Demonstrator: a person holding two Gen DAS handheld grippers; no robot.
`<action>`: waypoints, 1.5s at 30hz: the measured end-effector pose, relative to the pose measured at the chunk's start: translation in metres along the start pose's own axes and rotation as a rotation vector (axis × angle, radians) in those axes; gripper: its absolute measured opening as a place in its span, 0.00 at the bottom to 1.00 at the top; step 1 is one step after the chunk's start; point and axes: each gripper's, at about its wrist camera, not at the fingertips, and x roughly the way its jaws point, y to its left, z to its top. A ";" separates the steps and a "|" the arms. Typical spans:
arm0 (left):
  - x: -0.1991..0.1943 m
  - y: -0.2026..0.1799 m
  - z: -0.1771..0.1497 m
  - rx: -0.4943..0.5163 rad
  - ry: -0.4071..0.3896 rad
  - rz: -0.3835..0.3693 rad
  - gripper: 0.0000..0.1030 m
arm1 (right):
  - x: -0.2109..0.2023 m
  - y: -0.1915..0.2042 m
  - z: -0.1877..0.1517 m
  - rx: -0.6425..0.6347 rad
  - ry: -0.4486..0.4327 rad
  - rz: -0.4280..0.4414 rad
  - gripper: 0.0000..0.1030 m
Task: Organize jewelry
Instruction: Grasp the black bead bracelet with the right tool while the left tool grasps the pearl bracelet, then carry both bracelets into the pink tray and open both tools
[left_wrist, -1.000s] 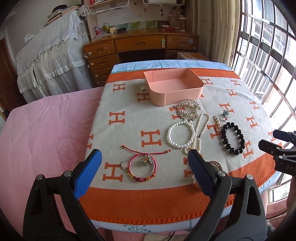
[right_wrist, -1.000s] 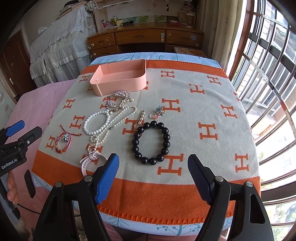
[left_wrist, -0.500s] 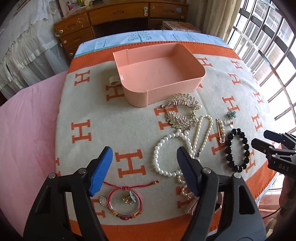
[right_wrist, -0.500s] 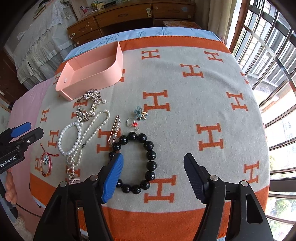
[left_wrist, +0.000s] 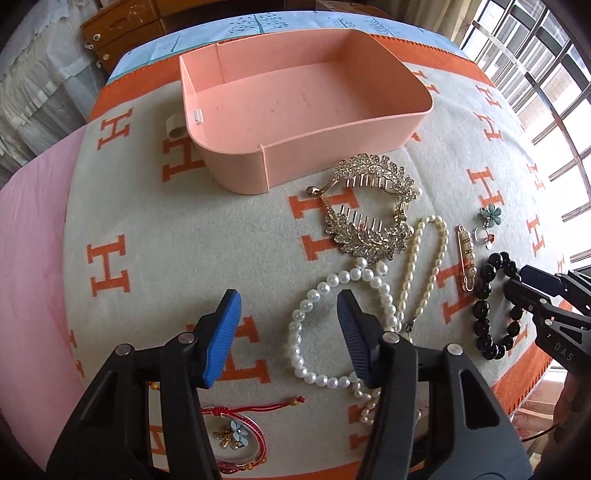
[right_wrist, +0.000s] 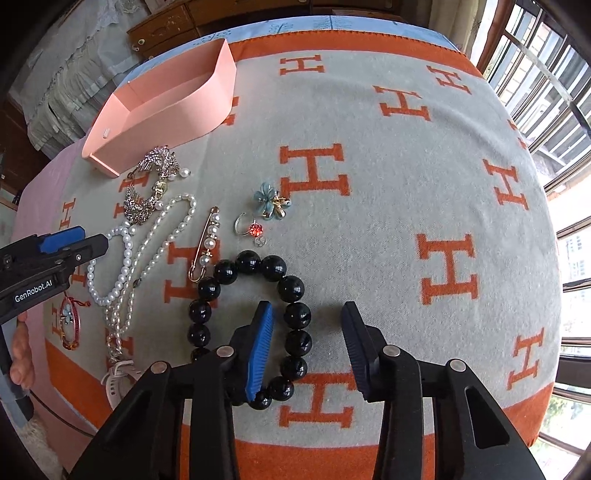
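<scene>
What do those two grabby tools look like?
Both look alike: black plastic clamp arms with silver rivets and ribbed blue pads on the fingertips. The left tool carries white "GenRobot.AI" lettering on its side; the right tool shows "DAS". A thin dark cable hangs below each.

The red cord bracelet (left_wrist: 236, 439) is half hidden behind the left gripper (left_wrist: 288, 332), whose own handles run off the bottom edge of the left wrist view. The white watch (right_wrist: 118, 380) shows only a strap end beside the right gripper (right_wrist: 306, 343), the rest covered. The black bead bracelet (right_wrist: 255, 325) loses its near-left beads behind one of the fingers (right_wrist: 258, 354). The small charm (right_wrist: 259, 242) next to the ring (right_wrist: 247, 229) is too tiny to make out. The pink tray (right_wrist: 166, 110) hides its floor from the right wrist view. The bench (right_wrist: 406, 184) is covered by the blanket.
</scene>
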 end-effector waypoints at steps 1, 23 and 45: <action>0.001 -0.002 0.000 0.006 0.001 0.006 0.50 | 0.000 0.000 0.000 -0.002 -0.001 -0.007 0.30; -0.111 0.007 0.018 -0.054 -0.225 -0.062 0.05 | -0.148 0.072 0.062 -0.068 -0.280 0.176 0.14; -0.067 0.020 0.127 -0.093 -0.321 0.058 0.05 | -0.042 0.110 0.189 -0.042 -0.239 0.166 0.41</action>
